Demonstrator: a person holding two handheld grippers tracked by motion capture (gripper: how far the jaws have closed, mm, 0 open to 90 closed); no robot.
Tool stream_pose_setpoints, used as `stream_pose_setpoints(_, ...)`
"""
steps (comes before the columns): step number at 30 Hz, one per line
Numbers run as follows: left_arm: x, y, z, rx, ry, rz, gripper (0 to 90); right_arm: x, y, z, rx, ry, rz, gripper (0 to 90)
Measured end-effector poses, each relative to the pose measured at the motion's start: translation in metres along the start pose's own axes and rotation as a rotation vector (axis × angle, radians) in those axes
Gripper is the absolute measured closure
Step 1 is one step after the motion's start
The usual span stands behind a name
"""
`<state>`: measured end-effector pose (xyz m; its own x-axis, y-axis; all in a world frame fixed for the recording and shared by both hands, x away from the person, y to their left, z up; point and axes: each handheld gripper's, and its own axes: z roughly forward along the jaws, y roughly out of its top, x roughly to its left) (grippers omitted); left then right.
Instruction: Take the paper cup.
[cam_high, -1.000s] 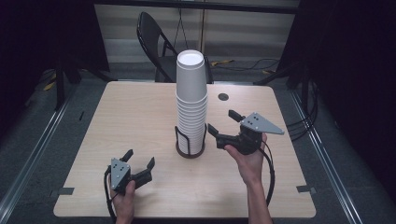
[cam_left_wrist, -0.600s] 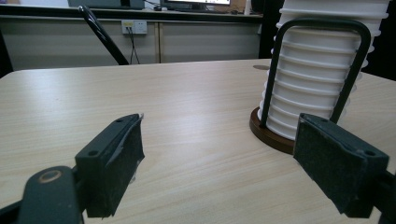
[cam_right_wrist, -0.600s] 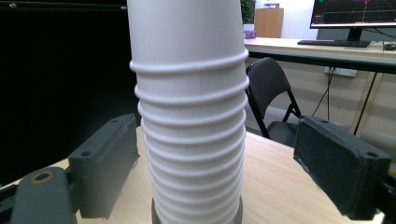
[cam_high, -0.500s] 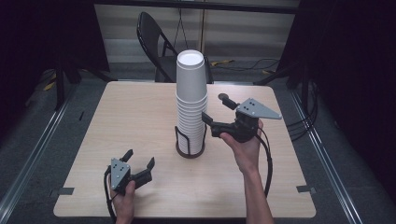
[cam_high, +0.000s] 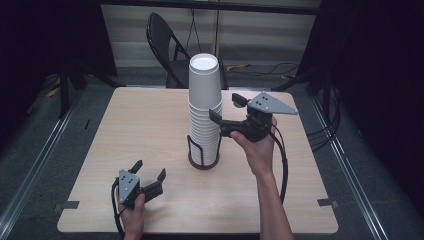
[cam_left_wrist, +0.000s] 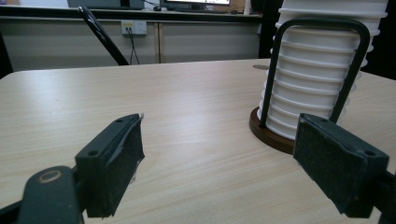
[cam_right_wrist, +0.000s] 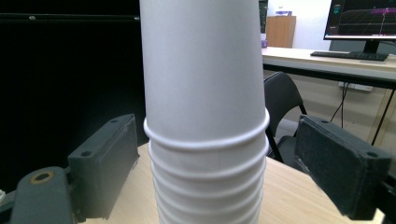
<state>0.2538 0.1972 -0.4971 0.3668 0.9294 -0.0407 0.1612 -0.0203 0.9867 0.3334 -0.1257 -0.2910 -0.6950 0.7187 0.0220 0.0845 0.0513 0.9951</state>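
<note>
1. The table (cam_high: 150, 130) bears one tall stack of cups (cam_high: 205, 110) near its middle, standing upside down inside a wire holder (cam_high: 203, 155) on a round wooden base.
2. The right gripper (cam_high: 226, 111) is level with the upper stack, jaws spread wide on either side of the top cup (cam_right_wrist: 203, 70), not yet touching. Risk, as I judge it: closing too low on the rims would lift several cups; a hard squeeze could crush the paper or tip the stack.
3. The left gripper (cam_high: 148, 176) rests open near the table's front edge.
4. Since a second ago, the right gripper has risen and moved toward the stack; the left has stayed put.
</note>
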Motion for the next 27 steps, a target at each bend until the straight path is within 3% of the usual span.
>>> stream_pose_setpoints(14,0.000,0.000,0.000,-0.003,-0.001,-0.007,15.8,0.000,0.020,0.022,0.009,0.036,-0.001,13.1)
stream_pose_setpoints(27,0.000,0.000,0.000,-0.004,-0.004,-0.007,15.8,0.002,0.029,0.043,0.039,0.031,-0.023,11.6)
